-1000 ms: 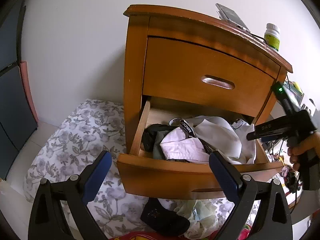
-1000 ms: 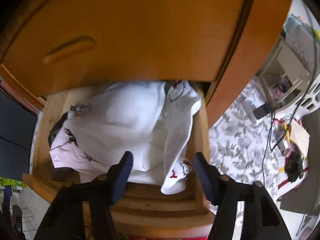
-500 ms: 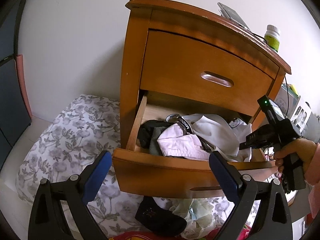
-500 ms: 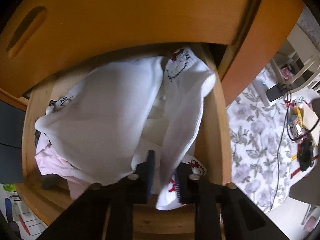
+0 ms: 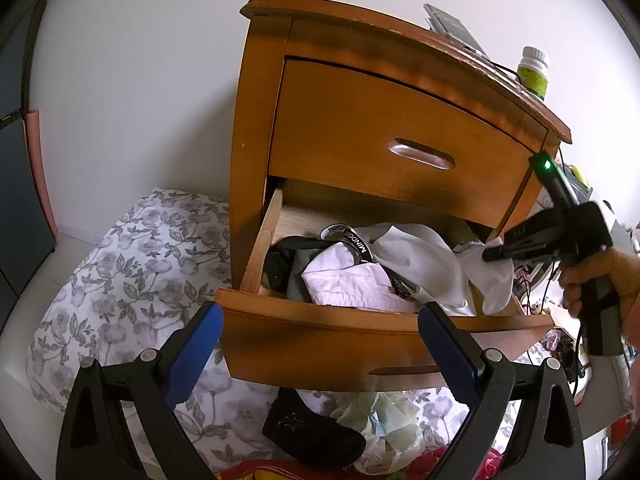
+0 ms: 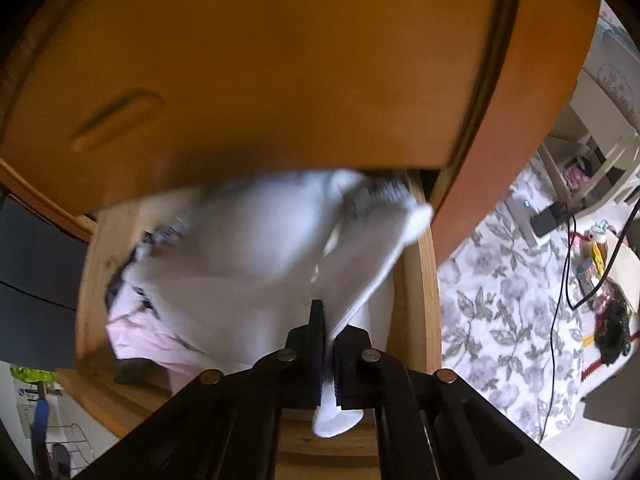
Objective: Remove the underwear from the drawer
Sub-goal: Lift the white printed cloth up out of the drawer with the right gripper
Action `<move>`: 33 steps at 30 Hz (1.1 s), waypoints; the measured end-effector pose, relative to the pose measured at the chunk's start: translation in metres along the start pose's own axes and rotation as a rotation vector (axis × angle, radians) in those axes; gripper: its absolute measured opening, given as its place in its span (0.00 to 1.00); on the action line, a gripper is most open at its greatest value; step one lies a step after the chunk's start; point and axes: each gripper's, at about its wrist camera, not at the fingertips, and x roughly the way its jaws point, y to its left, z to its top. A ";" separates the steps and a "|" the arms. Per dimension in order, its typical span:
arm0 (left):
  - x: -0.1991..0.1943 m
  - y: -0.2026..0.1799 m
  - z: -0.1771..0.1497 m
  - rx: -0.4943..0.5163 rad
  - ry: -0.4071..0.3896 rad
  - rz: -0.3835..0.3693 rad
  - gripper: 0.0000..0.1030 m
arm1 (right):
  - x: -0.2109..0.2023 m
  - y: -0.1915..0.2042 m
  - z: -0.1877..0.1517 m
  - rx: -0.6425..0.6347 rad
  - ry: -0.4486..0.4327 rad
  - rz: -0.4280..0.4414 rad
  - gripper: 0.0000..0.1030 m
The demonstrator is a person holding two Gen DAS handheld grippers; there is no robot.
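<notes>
The lower drawer (image 5: 360, 320) of a wooden nightstand stands pulled out, full of clothes. My right gripper (image 6: 328, 332) is shut on a white garment (image 6: 372, 264), which stretches up from the drawer's right side, blurred. In the left wrist view the same right gripper (image 5: 490, 254) holds the white garment (image 5: 494, 280) hanging over the drawer's right corner, a hand on its handle. Still in the drawer lie a pale pink garment (image 5: 348, 284), a dark one (image 5: 288, 264) and a lettered waistband (image 5: 356, 240). My left gripper (image 5: 318, 320) hangs open before the drawer front, holding nothing.
The upper drawer (image 5: 400, 136) is closed. A green-labelled bottle (image 5: 534, 72) and a flat device (image 5: 452, 26) sit on the nightstand top. Floral bedding (image 5: 132, 260) lies left and below, with a black item (image 5: 312, 432) under the drawer. Cables and clutter (image 6: 600, 280) are at the right.
My right gripper's jaws have closed from wide apart onto the white garment and lifted it partly out of the drawer. The left gripper has stayed put and open.
</notes>
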 end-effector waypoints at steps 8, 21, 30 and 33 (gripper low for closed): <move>-0.007 -0.004 0.000 0.017 -0.014 -0.007 0.95 | -0.046 0.006 0.003 -0.015 -0.096 0.099 0.03; -0.025 -0.005 0.002 0.026 -0.056 -0.014 0.95 | -0.125 0.044 -0.020 -0.165 -0.214 0.207 0.04; -0.041 -0.005 0.003 0.041 -0.080 -0.008 0.95 | -0.170 0.077 -0.061 -0.284 -0.240 0.268 0.04; -0.047 -0.002 0.002 0.039 -0.083 -0.002 0.95 | -0.179 0.081 -0.074 -0.308 -0.232 0.278 0.04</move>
